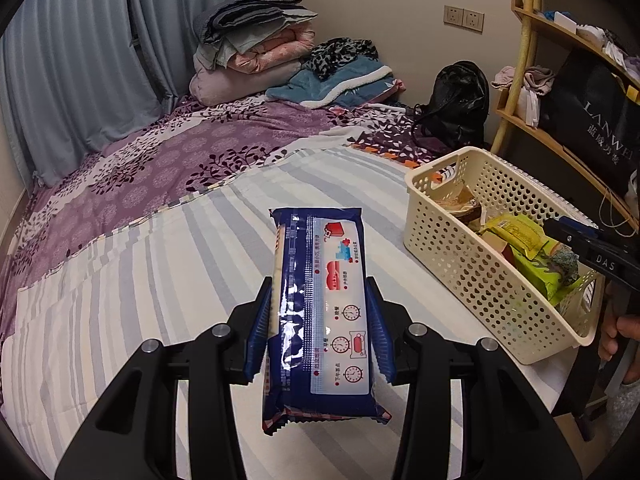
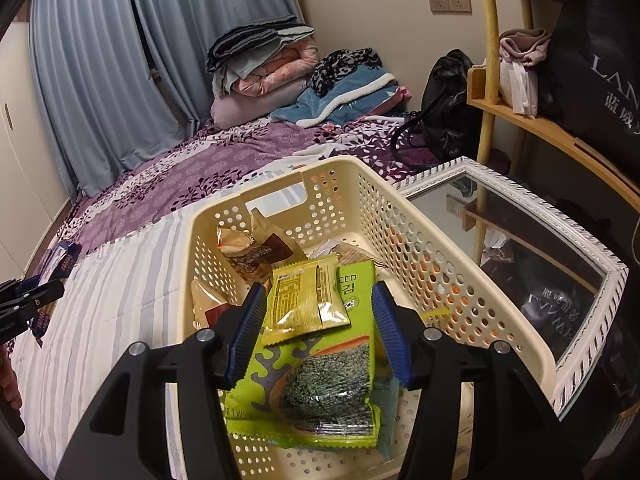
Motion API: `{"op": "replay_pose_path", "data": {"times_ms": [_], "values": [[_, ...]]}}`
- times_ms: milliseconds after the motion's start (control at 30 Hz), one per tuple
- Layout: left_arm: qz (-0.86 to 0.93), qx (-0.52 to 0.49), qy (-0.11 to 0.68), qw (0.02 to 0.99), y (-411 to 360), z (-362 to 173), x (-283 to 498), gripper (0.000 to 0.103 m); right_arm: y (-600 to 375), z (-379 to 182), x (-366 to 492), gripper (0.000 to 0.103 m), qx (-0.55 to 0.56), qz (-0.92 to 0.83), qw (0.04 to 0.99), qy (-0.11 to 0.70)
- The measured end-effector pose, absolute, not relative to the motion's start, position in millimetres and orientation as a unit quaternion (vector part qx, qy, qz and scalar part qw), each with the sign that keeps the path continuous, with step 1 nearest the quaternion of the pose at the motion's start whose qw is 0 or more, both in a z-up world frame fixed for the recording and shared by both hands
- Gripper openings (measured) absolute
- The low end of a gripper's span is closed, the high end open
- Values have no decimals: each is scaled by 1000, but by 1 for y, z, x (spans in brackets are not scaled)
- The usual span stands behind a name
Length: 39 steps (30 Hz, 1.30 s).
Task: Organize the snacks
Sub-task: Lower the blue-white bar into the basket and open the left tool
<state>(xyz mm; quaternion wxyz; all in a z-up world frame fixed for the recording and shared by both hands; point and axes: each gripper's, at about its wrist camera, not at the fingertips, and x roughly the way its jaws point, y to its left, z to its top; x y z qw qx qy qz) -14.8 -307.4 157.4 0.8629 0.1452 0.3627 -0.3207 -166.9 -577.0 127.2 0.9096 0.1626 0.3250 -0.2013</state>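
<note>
Left gripper (image 1: 318, 322) clamped on long dark-blue glossy plastic snack packet (image 1: 320, 312), held above the grey-and-white striped bedsheet (image 1: 140, 288), w/ the cream perforated plastic basket (image 1: 460, 264) off to its right. Right gripper (image 2: 316, 328) sits over that basket, jaws apart, pads not pressing anything; directly below lie a small crinkly yellow foil sachet (image 2: 304, 300) on top of a lime-green seaweed snack pack (image 2: 320, 392) (brown wrappers further back). Nearby: white-framed mirror (image 2: 592, 312) beside basket, black leather bag (image 1: 460, 104), bamboo shelf (image 1: 532, 128), folded quilts (image 1: 252, 56), purple floral cover (image 1: 180, 152).
</note>
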Motion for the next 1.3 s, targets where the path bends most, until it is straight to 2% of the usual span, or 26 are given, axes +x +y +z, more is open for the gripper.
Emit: {"op": "replay_pose_path", "data": {"times_ms": [167,233,300,433,600,1233,1300], "values": [[-347,156,353,855,-335,164,-25,45,-576,131,-179,55,160,-206,913,313],[-362,159,351,849,-350,166,-29,45,-575,132,-184,59,156,-210,915,306],[-380,159,352,841,-367,169,-34,45,-574,134,-189,67,156,-211,917,300],[-408,164,351,826,-401,170,-42,45,-572,138,-198,68,142,-216,920,294],[-437,169,360,807,-442,165,-50,45,-577,140,-209,78,146,-222,921,285],[-470,187,391,769,-534,133,-49,45,-597,134,-229,79,172,-233,917,276],[-474,185,394,765,-536,134,-47,48,-598,134,-229,79,173,-232,917,275]]}}
